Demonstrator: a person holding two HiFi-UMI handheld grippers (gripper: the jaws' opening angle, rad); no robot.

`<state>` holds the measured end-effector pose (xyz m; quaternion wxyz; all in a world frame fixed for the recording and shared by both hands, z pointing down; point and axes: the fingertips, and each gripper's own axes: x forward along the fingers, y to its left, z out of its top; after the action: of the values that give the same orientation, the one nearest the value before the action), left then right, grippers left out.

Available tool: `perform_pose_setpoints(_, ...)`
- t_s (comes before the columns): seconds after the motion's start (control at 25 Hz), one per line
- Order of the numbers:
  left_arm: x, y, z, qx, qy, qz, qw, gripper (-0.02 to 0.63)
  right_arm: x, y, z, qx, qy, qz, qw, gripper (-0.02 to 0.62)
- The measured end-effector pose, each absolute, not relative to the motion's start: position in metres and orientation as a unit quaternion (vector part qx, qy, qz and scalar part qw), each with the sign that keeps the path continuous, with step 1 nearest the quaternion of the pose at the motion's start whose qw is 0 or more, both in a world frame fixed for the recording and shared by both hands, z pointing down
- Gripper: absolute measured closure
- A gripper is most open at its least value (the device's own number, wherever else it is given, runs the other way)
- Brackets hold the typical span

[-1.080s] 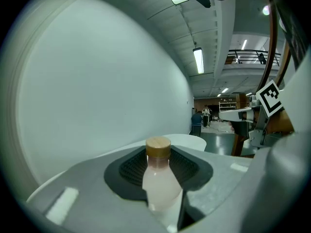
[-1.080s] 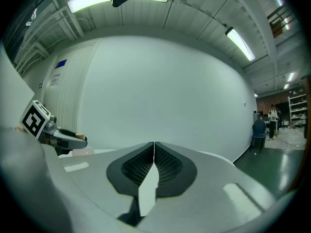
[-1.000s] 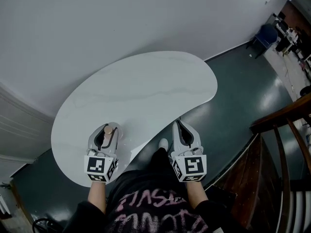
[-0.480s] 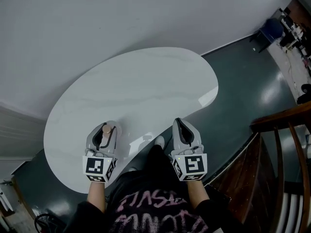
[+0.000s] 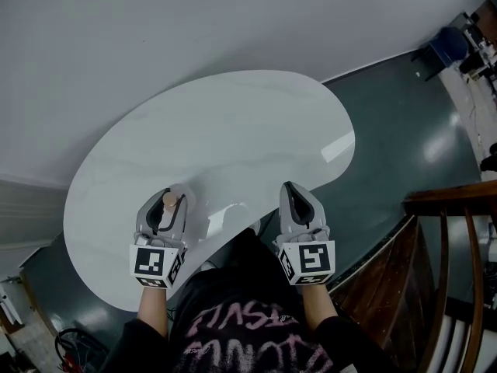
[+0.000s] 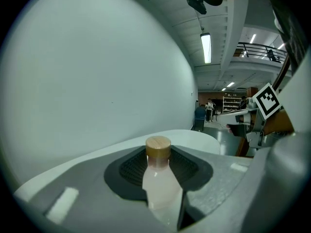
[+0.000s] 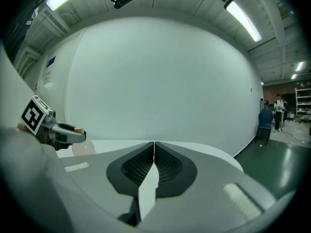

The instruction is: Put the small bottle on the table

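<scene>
Left gripper (image 5: 169, 205): jaws pinching the small bottle (image 6: 160, 188) on its body just below the neck. The bottle has a pale translucent body and a tan cap (image 6: 158, 146), and the cap pokes out past the jaw pads. In the head view the bottle sits over the near-left part of the white kidney-shaped worktop (image 5: 233, 123), cap facing up at the camera. Can't tell if its base touches the surface. Right gripper (image 5: 293, 199): jaws pressed together, nothing between them, tips at the worktop's near edge by the inward curve, body hanging off the edge over the person's side. The two grippers are roughly level with each other and well apart. White wall behind the worktop, dark floor (image 5: 388, 130) around it, wooden railing (image 5: 450, 200) off to the right.
</scene>
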<state>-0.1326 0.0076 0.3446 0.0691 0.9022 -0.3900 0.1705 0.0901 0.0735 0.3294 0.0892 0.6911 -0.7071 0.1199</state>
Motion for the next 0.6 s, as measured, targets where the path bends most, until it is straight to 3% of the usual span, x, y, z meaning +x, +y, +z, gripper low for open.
perform_pose_setpoints(0.6, -0.098, -0.027, 0.339, 0.880, -0.434, 0.176, 0.080, 0.457, 0.131, 0.021, 0.329, 0.654, -0.740, 0.126, 0.092, 0.586)
